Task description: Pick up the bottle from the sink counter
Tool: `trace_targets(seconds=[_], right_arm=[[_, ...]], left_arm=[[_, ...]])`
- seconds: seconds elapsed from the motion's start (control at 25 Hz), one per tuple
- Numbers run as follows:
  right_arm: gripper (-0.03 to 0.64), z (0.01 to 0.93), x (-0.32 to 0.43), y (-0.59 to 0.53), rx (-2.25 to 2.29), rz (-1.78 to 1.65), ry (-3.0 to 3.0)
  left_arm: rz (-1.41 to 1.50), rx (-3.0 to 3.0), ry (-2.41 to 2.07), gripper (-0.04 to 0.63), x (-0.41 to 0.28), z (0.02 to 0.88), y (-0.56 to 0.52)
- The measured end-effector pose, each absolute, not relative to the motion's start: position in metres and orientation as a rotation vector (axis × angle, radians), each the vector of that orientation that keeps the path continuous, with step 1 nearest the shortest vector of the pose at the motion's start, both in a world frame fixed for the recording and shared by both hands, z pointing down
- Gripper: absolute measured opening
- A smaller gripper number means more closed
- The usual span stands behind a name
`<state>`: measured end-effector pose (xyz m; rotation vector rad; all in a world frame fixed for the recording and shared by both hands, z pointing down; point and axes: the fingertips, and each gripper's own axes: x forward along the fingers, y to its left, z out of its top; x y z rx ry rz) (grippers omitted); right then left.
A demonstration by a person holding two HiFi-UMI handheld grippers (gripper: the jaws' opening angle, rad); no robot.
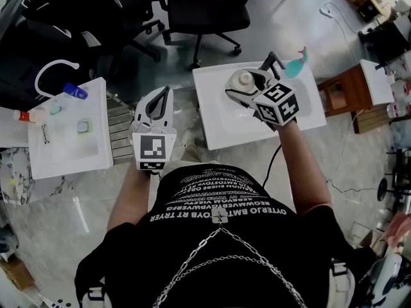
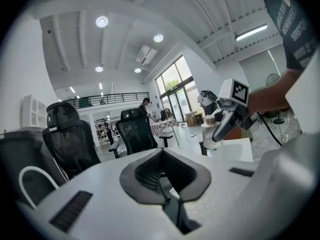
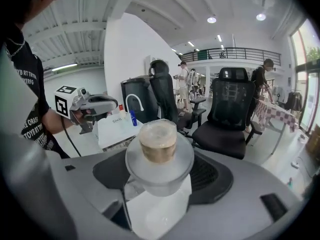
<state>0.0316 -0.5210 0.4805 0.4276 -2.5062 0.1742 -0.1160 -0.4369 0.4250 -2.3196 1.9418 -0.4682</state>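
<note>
**Head view:** your right gripper [image 1: 247, 88] is out over the white rectangular sink counter [image 1: 218, 127]. Its jaws are clamped on the frosted white plastic bottle w/ a round tan cap [image 1: 244, 77]. The bottle stands upright btwn the jaws, above the counter's far-middle part. Can't tell if its base touches the top. A teal object [image 1: 297, 65] sits at the counter's far edge, just beyond the gripper. Your left gripper [image 1: 164, 98] hangs in the gap btwn that counter and a second white counter [image 1: 64, 153], jaws pressed together w/ nothing in them. The second counter has a curved white faucet [image 1: 54, 66] and a small blue bottle [image 1: 75, 91] beside it. A red-capped bottle [image 1: 26, 115] lies just left of that counter. Black office chairs [image 1: 205, 8] stand beyond both counters.

**Left gripper view:** jaws meet tip to tip, empty. The right gripper shows at upper right, gripping the bottle over the white sink counter.

**Right gripper view:** the bottle fills the centre, cap up, w/ both jaws tight against its sides. The left gripper is at the left, well apart, w/ the faucet and blue bottle behind it.
</note>
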Motion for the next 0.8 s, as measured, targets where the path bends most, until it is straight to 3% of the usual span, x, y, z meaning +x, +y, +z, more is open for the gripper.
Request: trace_targets(seconds=[0.8], right_arm=[[0.333, 0.424, 0.052, -0.471, 0.402, 0.075, -2.559]], left_arm=[[-0.531, -2.353, 1.894, 0.005, -0.081, 0.429, -0.389]])
